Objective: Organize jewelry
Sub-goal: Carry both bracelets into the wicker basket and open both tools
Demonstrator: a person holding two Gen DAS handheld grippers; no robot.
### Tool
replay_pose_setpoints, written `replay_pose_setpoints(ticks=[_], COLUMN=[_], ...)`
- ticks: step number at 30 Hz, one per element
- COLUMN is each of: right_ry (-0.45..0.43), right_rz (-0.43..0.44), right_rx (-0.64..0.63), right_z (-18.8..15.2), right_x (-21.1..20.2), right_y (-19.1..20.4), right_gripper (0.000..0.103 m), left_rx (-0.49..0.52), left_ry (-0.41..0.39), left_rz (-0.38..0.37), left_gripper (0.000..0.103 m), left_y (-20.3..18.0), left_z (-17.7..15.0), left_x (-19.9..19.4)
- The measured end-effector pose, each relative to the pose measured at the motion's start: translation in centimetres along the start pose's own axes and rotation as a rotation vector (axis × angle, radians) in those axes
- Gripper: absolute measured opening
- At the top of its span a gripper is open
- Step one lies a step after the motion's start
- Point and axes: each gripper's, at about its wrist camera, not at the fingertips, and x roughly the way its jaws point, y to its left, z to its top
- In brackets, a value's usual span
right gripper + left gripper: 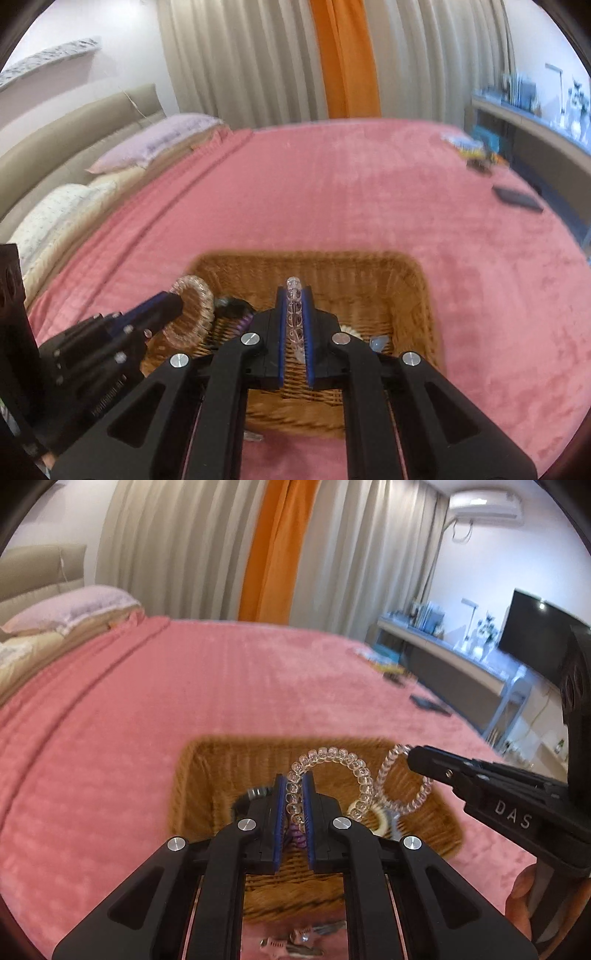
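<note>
1. The wicker basket (207, 775) sat near the bed's (147, 709) near edge, directly below both grippers.
2. The left gripper (294, 775) pinched one clear coil bracelet (332, 755).
3. The right gripper (294, 291) pinched another, seemingly separate, coil (294, 314) above the basket's right half.

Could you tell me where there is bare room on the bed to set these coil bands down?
The pink blanket is bare between the wicker basket and the pillows, and to the basket's right. Crowded spots: inside the basket, the strip before its near rim with small clips, and the far right corner with a dark flat item.
</note>
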Motion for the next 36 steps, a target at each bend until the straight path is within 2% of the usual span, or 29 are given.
replay_pose_setpoints(ticks=[6,15,16,17,18,19,21,26,29,36], right_ry=[0.073,0.095,0.098,0.099,0.101,0.102,0.079,0.029,-0.014,-0.105], right_rz=[-0.001,-0.020,-0.018,-0.016,-0.013,-0.012,-0.020,-0.028,-0.033,-0.042], right_rx=[0.047,0.083,0.086,0.090,0.095,0.101,0.103,0.080,0.064,0.015], right_z=[-1.5,-2.4,-2.5,-2.5,-2.6,-2.7,-2.7,-2.4,-2.5,-5.4], right_x=[3.8,5.0,5.0,5.0,4.9,4.7,3.8,1.0,-1.8,-9.4], right_y=[-2.3,-3.8,-3.9,-4.1,-4.2,-4.3,-4.2,-3.2,-2.5,-0.8], right_gripper=[0.006,0.007,0.007,0.011,0.019,0.025,0.050,0.051,0.051,0.051], left_rx=[0.024,0.058,0.071,0.076,0.079,0.078,0.077,0.087,0.088,0.070], left_ry=[0.079,0.082,0.078,0.076,0.068,0.057,0.027,-0.032,-0.067,-0.148], left_rz=[0.029,0.023,0.019,0.019,0.022,0.022,0.013,-0.004,-0.020,-0.087], left_gripper=[0.007,0.010,0.012,0.022,0.029,0.041,0.043,0.051,0.052,0.052], left_y=[-0.1,0.0,0.0,-0.2,-0.2,-0.2,-0.2,-0.7,-1.0,-1.1], left_z=[-1.9,-2.3,-2.3,-2.2,-2.2,-2.1,-1.9,-1.4,-1.6,-3.6], left_x=[3.6,3.8,3.5,3.2,2.8,2.3,0.9,-2.9,-5.6,-12.4])
